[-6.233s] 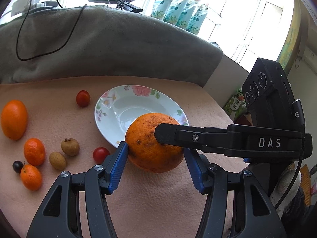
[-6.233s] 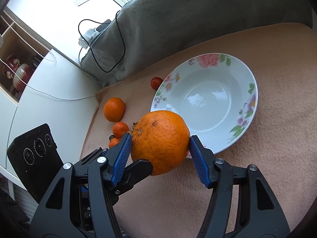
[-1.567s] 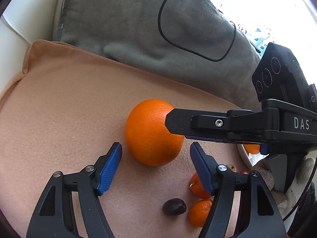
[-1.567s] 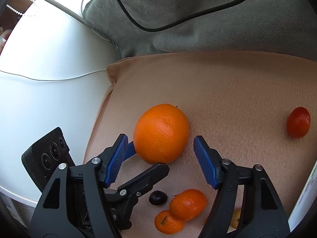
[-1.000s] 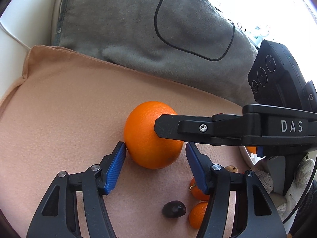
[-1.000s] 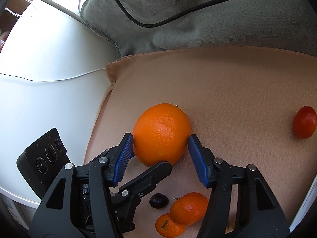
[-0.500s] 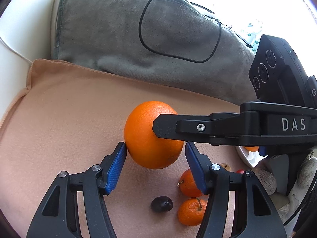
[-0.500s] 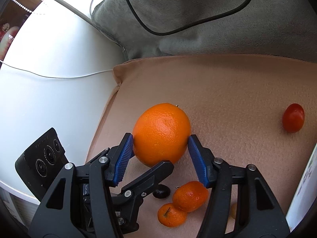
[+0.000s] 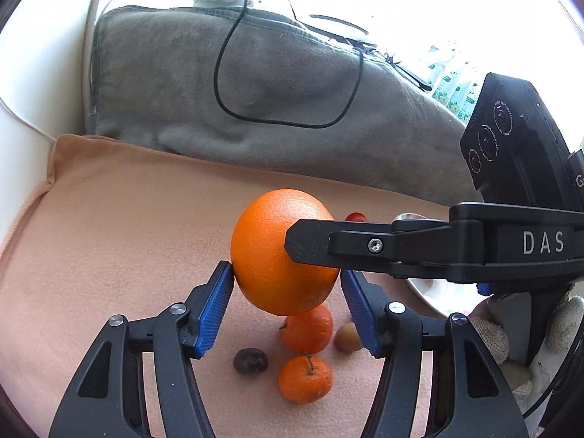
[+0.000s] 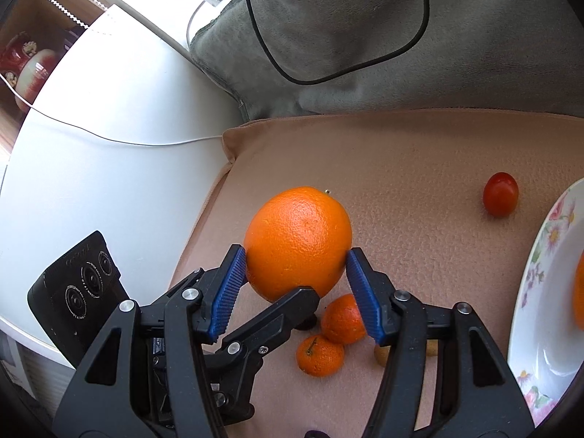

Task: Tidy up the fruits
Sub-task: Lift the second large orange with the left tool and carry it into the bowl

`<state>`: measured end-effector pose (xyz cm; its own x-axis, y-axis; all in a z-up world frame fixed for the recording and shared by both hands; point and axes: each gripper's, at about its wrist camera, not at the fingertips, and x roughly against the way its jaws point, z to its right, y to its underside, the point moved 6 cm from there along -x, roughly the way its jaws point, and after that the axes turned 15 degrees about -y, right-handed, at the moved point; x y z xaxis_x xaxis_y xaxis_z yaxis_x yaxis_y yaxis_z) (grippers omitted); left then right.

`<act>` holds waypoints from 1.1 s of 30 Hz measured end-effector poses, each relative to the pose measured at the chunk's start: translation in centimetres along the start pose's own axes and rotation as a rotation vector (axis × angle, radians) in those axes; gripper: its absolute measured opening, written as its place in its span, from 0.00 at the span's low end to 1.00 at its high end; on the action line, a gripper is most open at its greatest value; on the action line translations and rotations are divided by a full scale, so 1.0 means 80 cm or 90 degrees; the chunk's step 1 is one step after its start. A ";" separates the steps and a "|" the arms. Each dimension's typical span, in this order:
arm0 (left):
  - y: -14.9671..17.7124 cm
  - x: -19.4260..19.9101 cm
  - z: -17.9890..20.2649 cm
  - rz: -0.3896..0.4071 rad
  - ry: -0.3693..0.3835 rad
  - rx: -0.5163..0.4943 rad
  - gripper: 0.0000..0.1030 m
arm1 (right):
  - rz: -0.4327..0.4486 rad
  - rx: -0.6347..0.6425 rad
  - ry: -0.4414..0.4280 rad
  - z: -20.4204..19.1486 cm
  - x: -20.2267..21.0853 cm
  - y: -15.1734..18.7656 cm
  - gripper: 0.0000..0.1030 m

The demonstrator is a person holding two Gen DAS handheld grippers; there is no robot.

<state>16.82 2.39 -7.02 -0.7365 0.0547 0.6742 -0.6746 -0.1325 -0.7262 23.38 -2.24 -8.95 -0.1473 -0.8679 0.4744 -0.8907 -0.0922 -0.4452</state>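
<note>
Carrying the big orange (image 9: 284,252) above the peach cloth (image 9: 120,226), the left gripper (image 9: 286,304) and right gripper (image 10: 295,288) both clamp it, left of the floral plate (image 10: 540,281). Next, likely a joint swing over that plate, both grips releasing together.

Black fingers (image 9: 383,244) marked DAS, silver screws, ribbed blue pads (image 10: 228,292), white knit glove (image 9: 489,339).
</note>
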 end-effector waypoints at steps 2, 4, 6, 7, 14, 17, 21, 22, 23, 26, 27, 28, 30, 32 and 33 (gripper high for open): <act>0.001 0.005 0.010 0.005 0.005 -0.004 0.59 | 0.007 0.003 0.004 -0.003 0.012 0.004 0.59; 0.001 0.007 0.022 0.009 0.012 -0.009 0.59 | 0.015 0.007 0.008 -0.005 0.025 0.009 0.59; 0.002 0.012 0.034 0.012 0.019 -0.016 0.59 | 0.024 0.009 0.013 -0.006 0.039 0.013 0.59; 0.002 0.012 0.040 0.013 0.022 -0.019 0.59 | 0.028 0.009 0.015 -0.006 0.045 0.016 0.59; 0.010 0.023 0.084 0.014 0.055 -0.038 0.59 | 0.057 0.002 0.031 0.001 0.100 0.035 0.59; 0.016 0.027 0.106 0.013 0.070 -0.049 0.59 | 0.070 -0.003 0.041 0.008 0.124 0.044 0.59; 0.022 0.029 0.137 0.010 0.091 -0.064 0.59 | 0.088 -0.009 0.057 0.018 0.158 0.060 0.59; 0.023 0.030 0.146 0.009 0.095 -0.068 0.59 | 0.093 -0.011 0.061 0.020 0.167 0.063 0.59; 0.024 0.030 0.154 0.009 0.100 -0.073 0.59 | 0.098 -0.013 0.064 0.024 0.176 0.065 0.59; 0.027 0.030 0.178 0.007 0.116 -0.084 0.59 | 0.112 -0.021 0.074 0.033 0.202 0.073 0.59; 0.028 0.030 0.186 0.006 0.121 -0.088 0.59 | 0.118 -0.024 0.078 0.036 0.210 0.075 0.59; 0.029 0.030 0.194 0.005 0.126 -0.092 0.59 | 0.122 -0.028 0.082 0.040 0.219 0.077 0.59; 0.032 0.028 0.209 0.001 0.136 -0.100 0.59 | 0.130 -0.035 0.090 0.048 0.233 0.080 0.59; 0.035 0.025 0.224 -0.004 0.144 -0.107 0.59 | 0.138 -0.044 0.097 0.057 0.247 0.085 0.59; 0.037 0.023 0.231 -0.007 0.148 -0.110 0.59 | 0.141 -0.049 0.100 0.062 0.254 0.088 0.59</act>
<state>14.41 -16.23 -5.43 -0.7072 0.2836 0.6477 -0.6665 0.0385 -0.7445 16.26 -22.96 -6.18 -0.4013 -0.7762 0.4863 -0.8583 0.1333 -0.4955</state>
